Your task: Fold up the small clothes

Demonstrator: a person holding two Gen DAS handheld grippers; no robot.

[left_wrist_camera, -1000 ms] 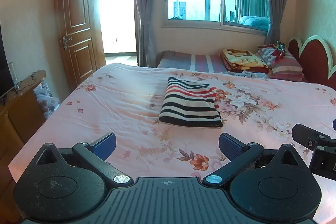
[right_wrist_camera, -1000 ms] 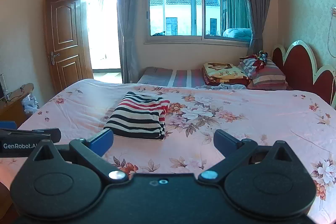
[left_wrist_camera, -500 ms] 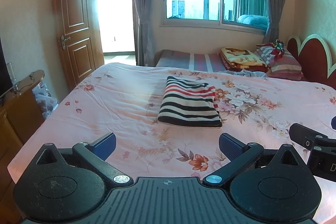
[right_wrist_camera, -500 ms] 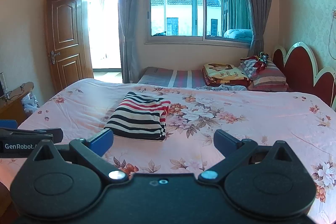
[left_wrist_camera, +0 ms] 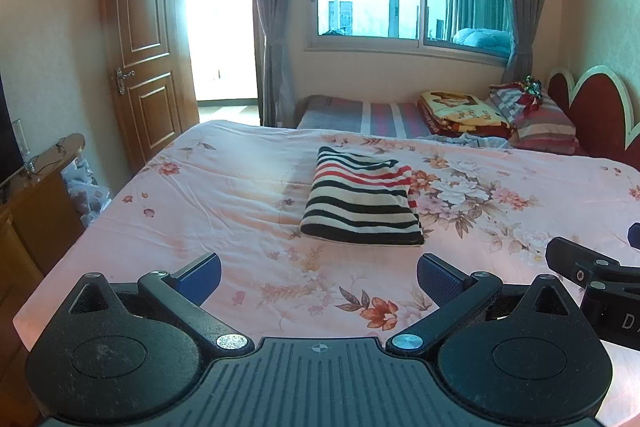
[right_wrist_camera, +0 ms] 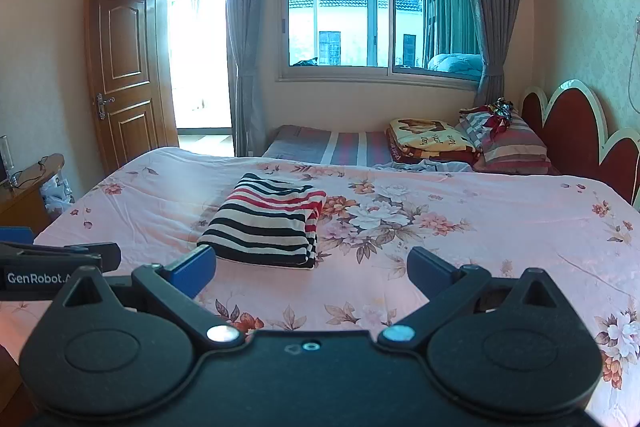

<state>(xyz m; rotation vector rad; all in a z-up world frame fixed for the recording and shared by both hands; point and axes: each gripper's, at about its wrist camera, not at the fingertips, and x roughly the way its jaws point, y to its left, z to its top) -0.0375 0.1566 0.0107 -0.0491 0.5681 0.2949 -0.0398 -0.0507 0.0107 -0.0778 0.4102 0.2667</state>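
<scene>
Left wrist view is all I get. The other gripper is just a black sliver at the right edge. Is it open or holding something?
Observer: The right gripper is open. Its blue pads are wide apart with nothing between them, above the pink floral bedspread.
Operator: And the folded black, white and red striped garment, is its right side tidy?
Observer: The right wrist view shows that side as stacked layer edges, roughly aligned, lying flat on the bedspread.

Bed covered by pink floral-printed sheet (left_wrist_camera: 224, 195) (right_wrist_camera: 480, 227); one folded black, white and red striped garment (left_wrist_camera: 360, 203) (right_wrist_camera: 268, 223) laid near centre.
</scene>
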